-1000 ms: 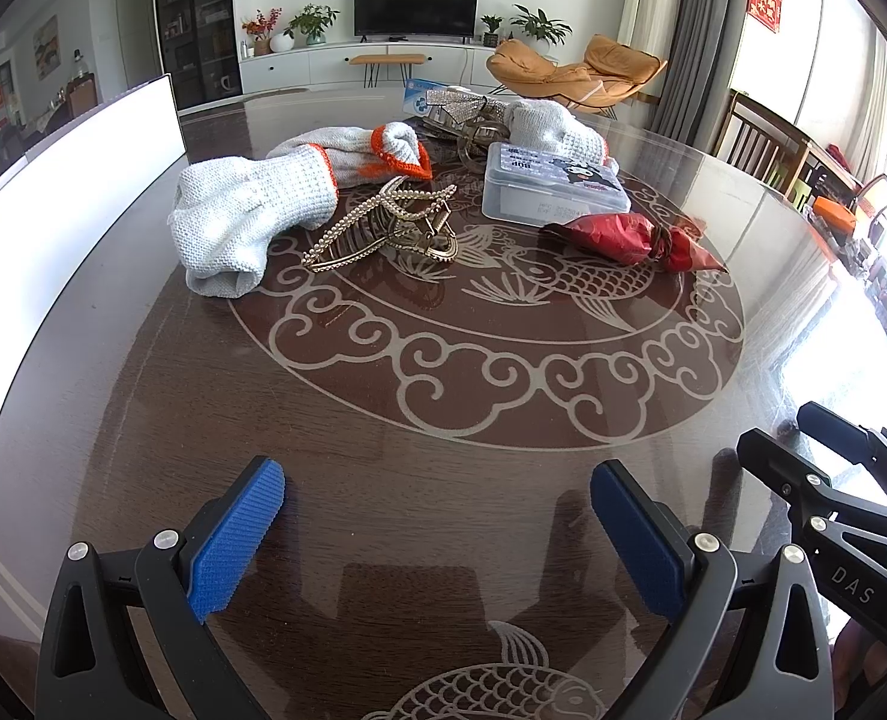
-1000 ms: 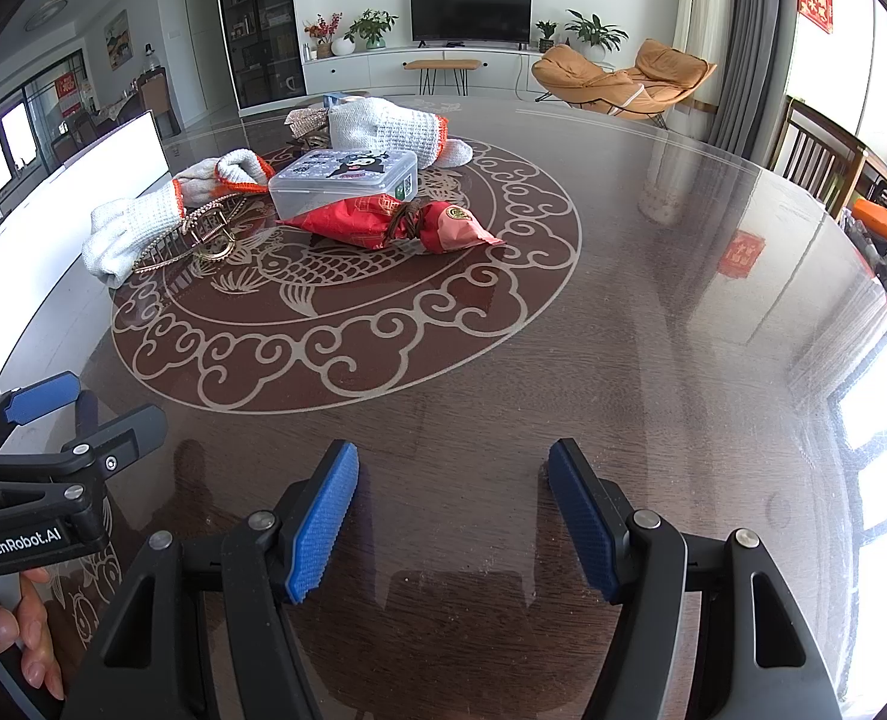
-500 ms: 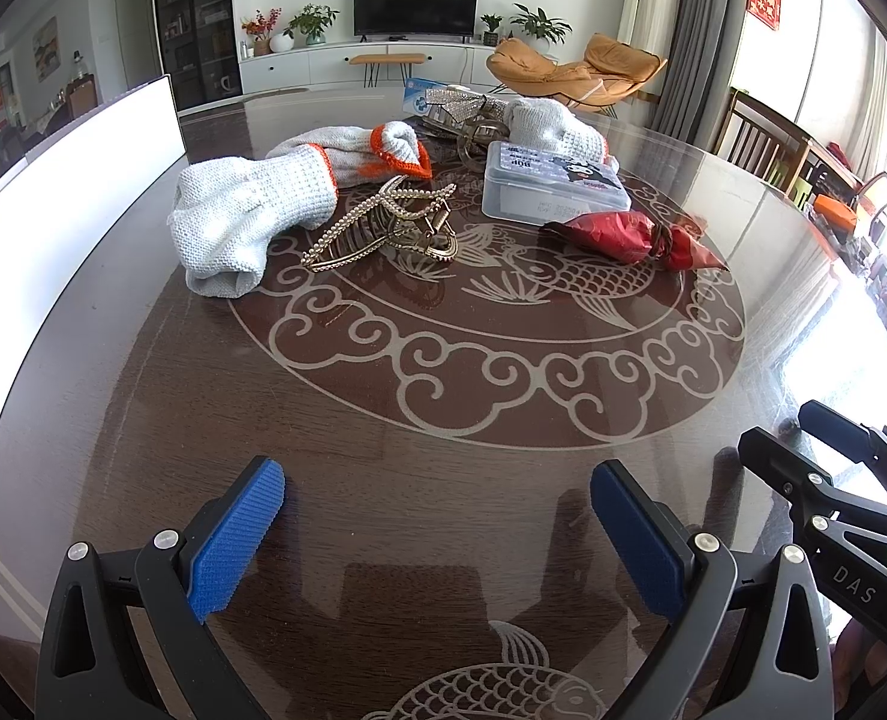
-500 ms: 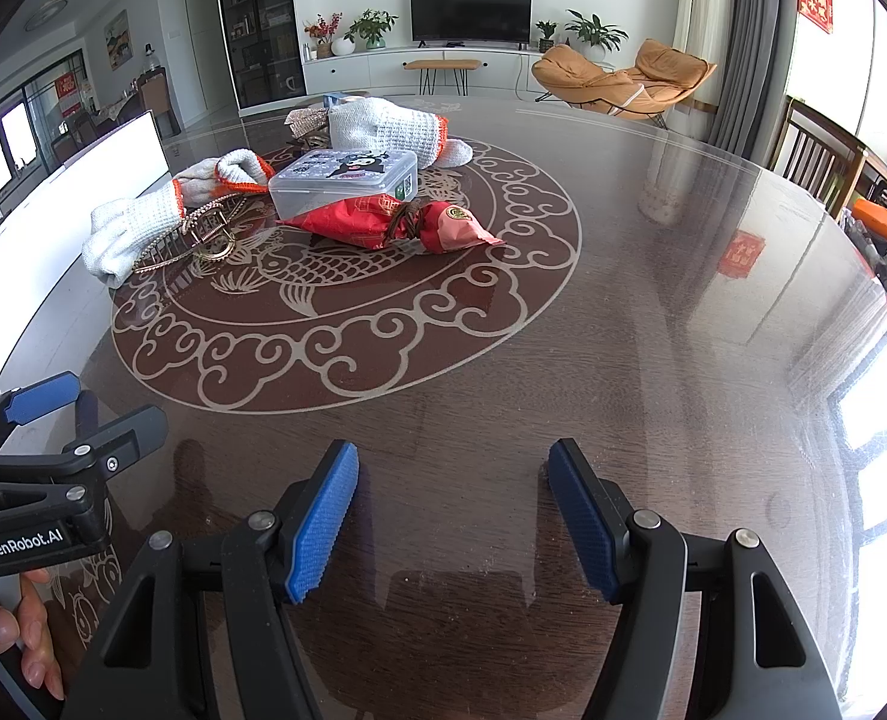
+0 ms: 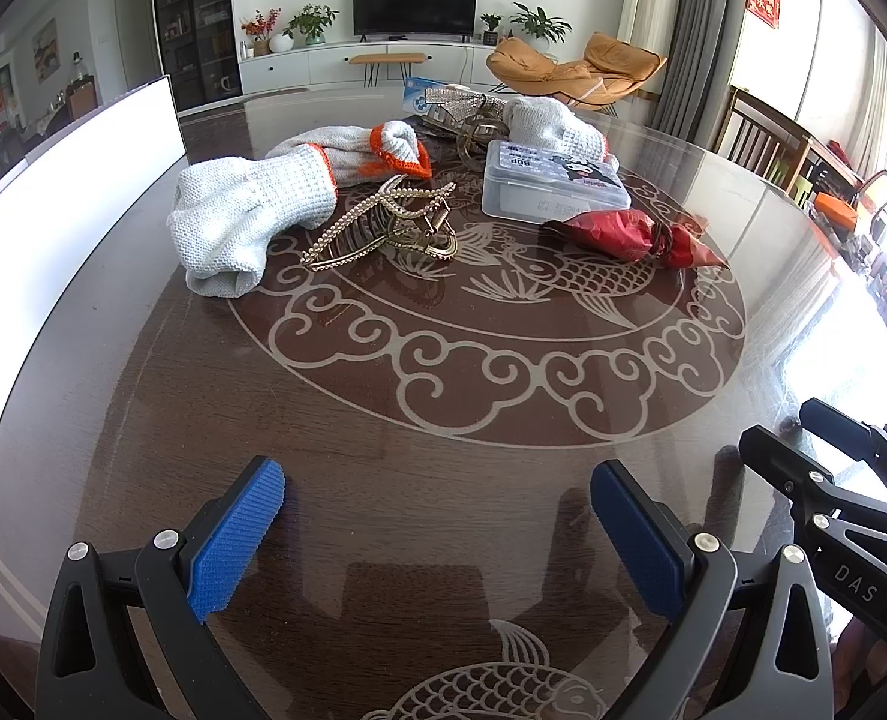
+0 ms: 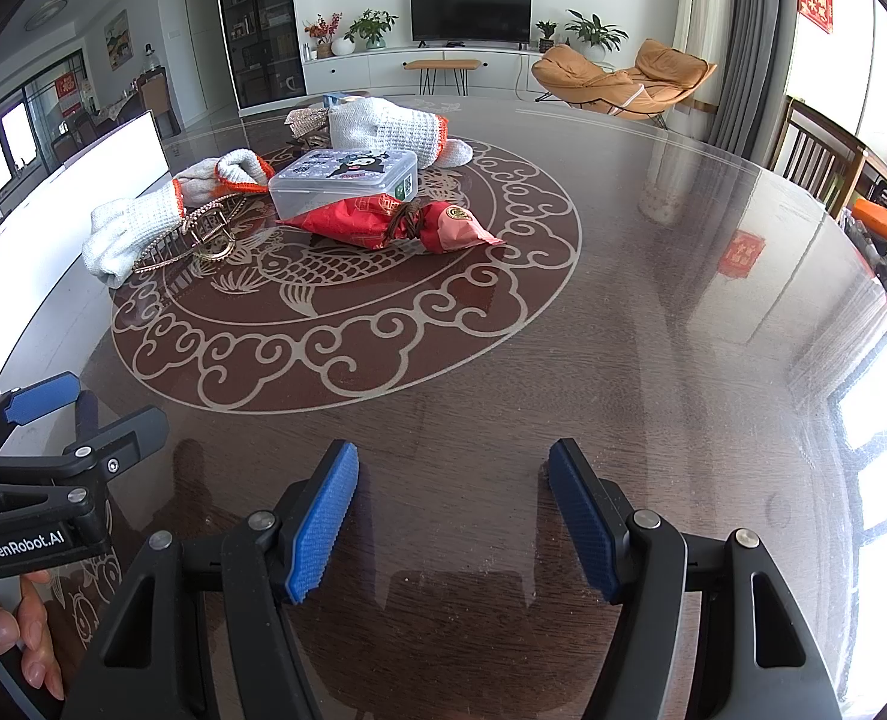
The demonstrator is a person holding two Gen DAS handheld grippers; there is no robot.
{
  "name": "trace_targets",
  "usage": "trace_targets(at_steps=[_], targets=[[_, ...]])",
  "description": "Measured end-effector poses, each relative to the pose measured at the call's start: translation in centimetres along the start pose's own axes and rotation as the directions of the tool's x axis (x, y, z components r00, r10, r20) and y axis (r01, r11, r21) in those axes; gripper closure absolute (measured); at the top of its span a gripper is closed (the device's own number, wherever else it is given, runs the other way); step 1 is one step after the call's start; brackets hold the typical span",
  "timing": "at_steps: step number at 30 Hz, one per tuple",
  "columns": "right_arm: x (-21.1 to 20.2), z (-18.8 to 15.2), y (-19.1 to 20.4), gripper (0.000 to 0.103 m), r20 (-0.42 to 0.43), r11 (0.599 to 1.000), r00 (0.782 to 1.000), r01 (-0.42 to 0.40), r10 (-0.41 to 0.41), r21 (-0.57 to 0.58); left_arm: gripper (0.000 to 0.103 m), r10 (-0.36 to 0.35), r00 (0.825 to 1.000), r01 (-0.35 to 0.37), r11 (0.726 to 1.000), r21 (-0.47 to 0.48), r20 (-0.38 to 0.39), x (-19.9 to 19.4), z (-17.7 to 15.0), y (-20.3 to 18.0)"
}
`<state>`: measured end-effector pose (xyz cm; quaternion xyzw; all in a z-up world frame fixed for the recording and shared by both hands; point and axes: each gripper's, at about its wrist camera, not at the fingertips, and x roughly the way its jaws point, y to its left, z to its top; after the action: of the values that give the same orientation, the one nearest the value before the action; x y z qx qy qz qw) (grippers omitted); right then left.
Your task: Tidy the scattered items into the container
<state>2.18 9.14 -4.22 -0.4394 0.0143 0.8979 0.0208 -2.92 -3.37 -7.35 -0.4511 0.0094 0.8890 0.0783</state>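
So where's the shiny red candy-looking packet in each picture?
Left wrist view: the red packet lies right of centre, just in front of the clear plastic box.
Right wrist view: the red packet lies left of centre, again in front of the clear plastic box.
Shared landmark: the fish drawing on the table, just in front of the packet.

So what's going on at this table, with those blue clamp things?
A person holds a gripper in each hand; the left gripper and right gripper both hang open and empty above the table. The clutter is untouched: knitted gloves, a gold hair claw, a clear plastic box and a red wrapped packet lie grouped near the middle. Tidying hasn't begun.
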Motion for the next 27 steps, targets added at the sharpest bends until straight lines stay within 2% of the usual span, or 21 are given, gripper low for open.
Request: trace_targets(at_steps=[9, 16, 27], targets=[[0.1, -0.1, 0.0, 0.036, 0.0, 1.0, 1.0, 0.001, -0.001, -0.001, 0.0, -0.07, 0.996, 0.075, 0.992, -0.099, 0.05, -0.8, -0.2, 2.0], [0.1, 0.0, 0.1, 0.036, 0.0, 1.0, 1.0, 0.001, -0.001, -0.001, 0.0, -0.023, 0.999, 0.024, 0.998, -0.06, 0.024, -0.4, 0.0, 1.1], [0.0, -0.1, 0.0, 0.034, 0.0, 1.0, 1.0, -0.018, 0.018, -0.019, 0.0, -0.041, 0.999, 0.043, 0.996, -0.075, 0.034, -0.6, 0.0, 1.4]])
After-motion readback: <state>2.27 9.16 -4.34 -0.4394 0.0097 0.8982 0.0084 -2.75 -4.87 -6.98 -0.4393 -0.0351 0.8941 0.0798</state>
